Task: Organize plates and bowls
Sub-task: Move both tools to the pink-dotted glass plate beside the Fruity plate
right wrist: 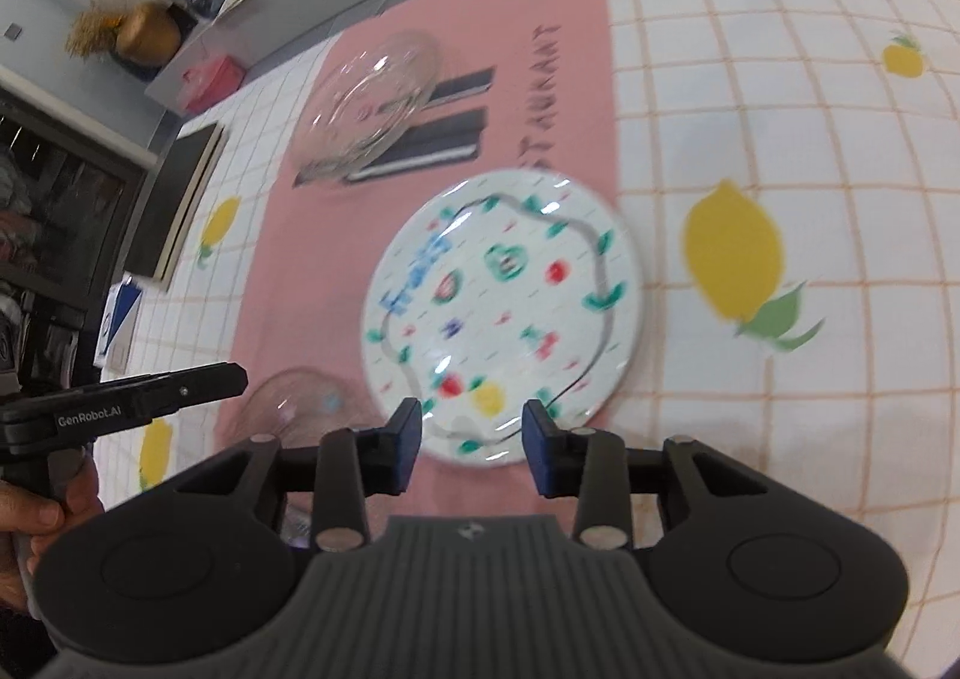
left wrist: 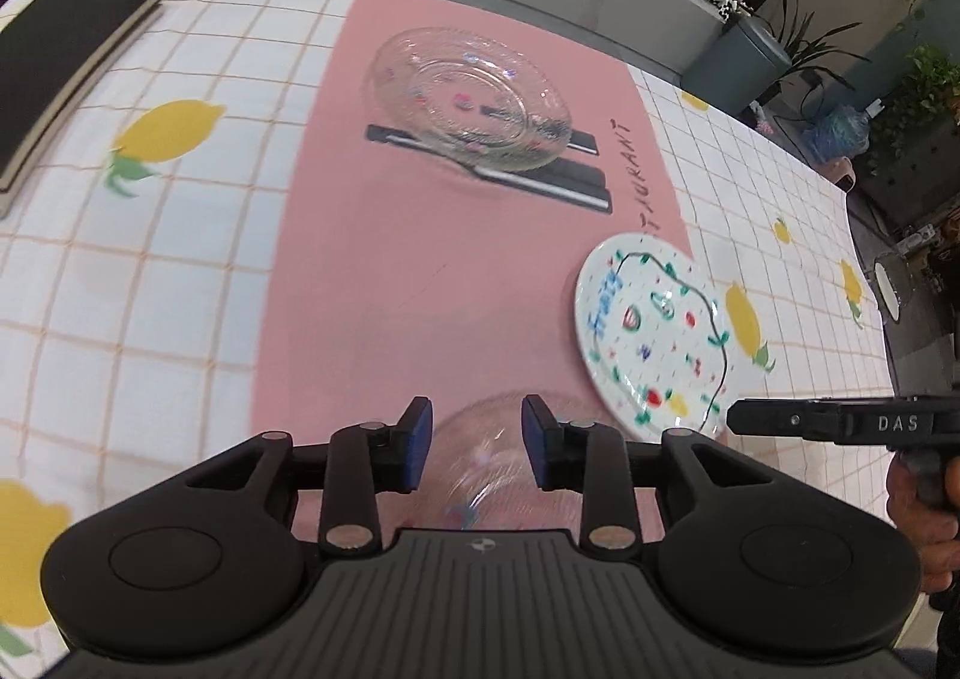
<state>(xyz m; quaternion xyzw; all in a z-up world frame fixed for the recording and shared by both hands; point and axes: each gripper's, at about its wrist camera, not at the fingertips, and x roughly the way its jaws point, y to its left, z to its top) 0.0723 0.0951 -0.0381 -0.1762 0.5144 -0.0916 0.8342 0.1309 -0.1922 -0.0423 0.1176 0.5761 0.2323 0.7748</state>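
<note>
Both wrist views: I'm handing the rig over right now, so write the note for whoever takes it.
Left tool: open, empty, its fingers either side of the small glass bowl, not yet closed on it.
Right tool: open, empty, over the near rim of the painted plate.
Layout: large glass bowl sits at the far end of the pink mat, over its black printed bars. The plate lies half on the mat, half on the lemon tablecloth. Small bowl is nearest, on the mat.
Done: nothing stacked yet.
Left: grip the dishes and group bowls and plate.
</note>
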